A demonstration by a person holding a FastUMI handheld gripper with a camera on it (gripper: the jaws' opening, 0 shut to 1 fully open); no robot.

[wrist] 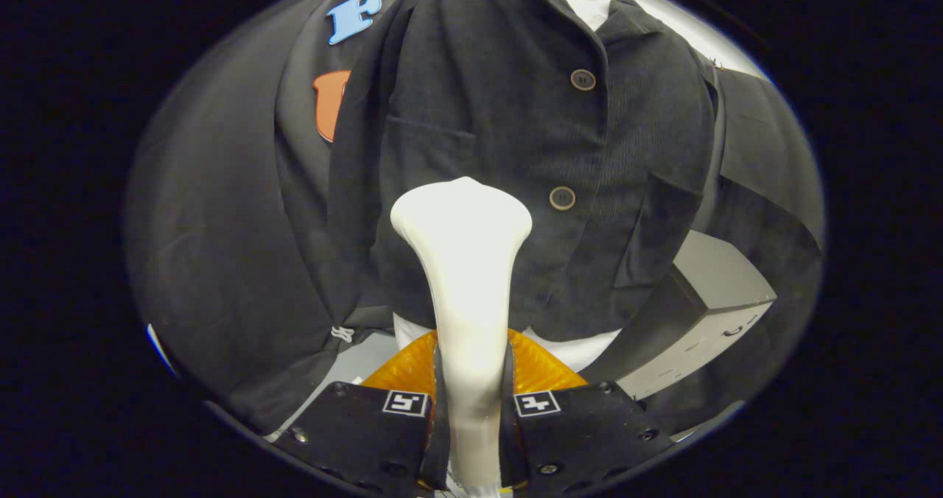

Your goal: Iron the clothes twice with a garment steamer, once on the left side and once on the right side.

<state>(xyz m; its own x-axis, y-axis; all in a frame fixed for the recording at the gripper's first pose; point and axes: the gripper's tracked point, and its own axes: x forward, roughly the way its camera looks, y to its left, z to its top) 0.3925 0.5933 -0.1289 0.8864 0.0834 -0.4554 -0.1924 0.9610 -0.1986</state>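
A white garment steamer (463, 262) stands between my fingers, its handle pinched from both sides and its flared head pointing up toward the clothes. My gripper (471, 402) is shut on the steamer's handle. Just beyond the head hangs a dark corduroy jacket (508, 152) with two round buttons (562, 197) down its front and a chest pocket on its left panel. The steamer head sits in front of the jacket's left panel, below the pocket; whether it touches the cloth I cannot tell. A white garment (589, 1) shows at the collar and below the hem.
An orange ribbed part (538, 369) of the steamer base lies behind the handle. A grey cabinet (718, 314) with a drawer stands at the right, beside the jacket's sleeve. The black cloth wall (221, 247) hangs to the left.
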